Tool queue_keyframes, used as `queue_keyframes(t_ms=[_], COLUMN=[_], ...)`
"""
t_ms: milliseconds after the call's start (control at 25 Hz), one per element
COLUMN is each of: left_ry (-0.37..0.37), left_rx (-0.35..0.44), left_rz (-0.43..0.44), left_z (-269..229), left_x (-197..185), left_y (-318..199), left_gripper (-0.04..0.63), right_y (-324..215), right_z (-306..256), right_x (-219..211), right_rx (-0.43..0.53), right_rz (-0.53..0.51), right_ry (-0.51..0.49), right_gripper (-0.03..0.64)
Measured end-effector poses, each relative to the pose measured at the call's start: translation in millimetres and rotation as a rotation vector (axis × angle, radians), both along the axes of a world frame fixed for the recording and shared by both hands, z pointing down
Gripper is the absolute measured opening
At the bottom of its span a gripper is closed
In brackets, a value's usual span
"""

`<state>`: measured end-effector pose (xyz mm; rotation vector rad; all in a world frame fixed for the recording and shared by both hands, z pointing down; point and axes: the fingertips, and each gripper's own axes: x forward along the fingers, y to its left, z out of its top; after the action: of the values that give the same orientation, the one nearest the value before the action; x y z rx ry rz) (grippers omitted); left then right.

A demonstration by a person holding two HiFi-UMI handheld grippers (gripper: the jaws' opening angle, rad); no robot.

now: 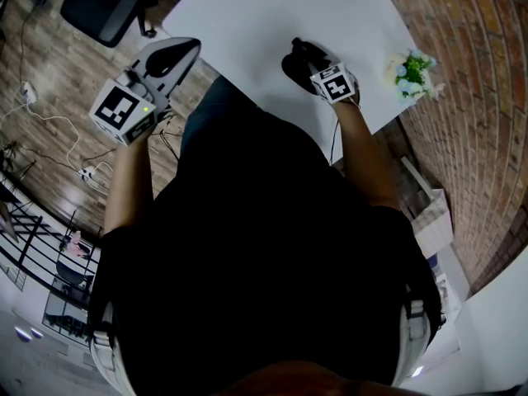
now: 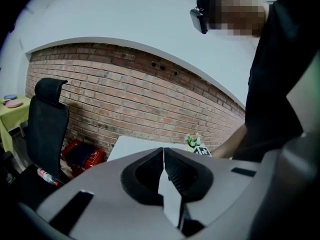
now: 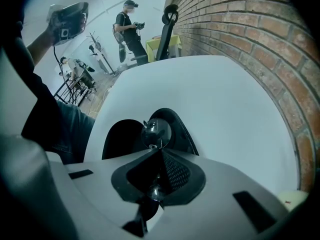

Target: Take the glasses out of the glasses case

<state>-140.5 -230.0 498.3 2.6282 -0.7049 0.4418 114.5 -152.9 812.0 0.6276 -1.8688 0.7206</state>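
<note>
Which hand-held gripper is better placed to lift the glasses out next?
The right hand-held gripper: it is shut on the glasses at the open glasses case. The left hand-held gripper is shut, empty, away from the case.

Black shirt (image 1: 264,246), grey left gripper (image 2: 163,154), grey right gripper (image 3: 160,152), black-and-white marker cubes (image 1: 124,108)

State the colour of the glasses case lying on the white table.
Black; the glasses case shows best in the right gripper view.
</note>
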Motion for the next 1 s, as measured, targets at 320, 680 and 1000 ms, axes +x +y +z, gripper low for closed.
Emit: queue_keyframes(t_ms=[320,680,1000], left_ry=[-0.003,-0.007,-0.011], left_rx=[0.014,0.035,0.050], left_rz=[-0.005,0.002,-0.001], left_z=[-8.3,-15.1,-23.3], left_x=[-1.2,5.5,5.4], left_y=[6.7,14.9,23.3], left_gripper=[0.012,0.012,0.012], right_y=[0.7,-0.6,2.5], right_z=[-5.7,-13.5,-20.0], right_x=[-1.7,5.8,9.8], right_rx=[0.016,0.045,0.052], right_rz=[0.003,0.016,0.039], right_ry=[-0.015,-0.015,-0.027], right_gripper=[0.026,0.025,0.025])
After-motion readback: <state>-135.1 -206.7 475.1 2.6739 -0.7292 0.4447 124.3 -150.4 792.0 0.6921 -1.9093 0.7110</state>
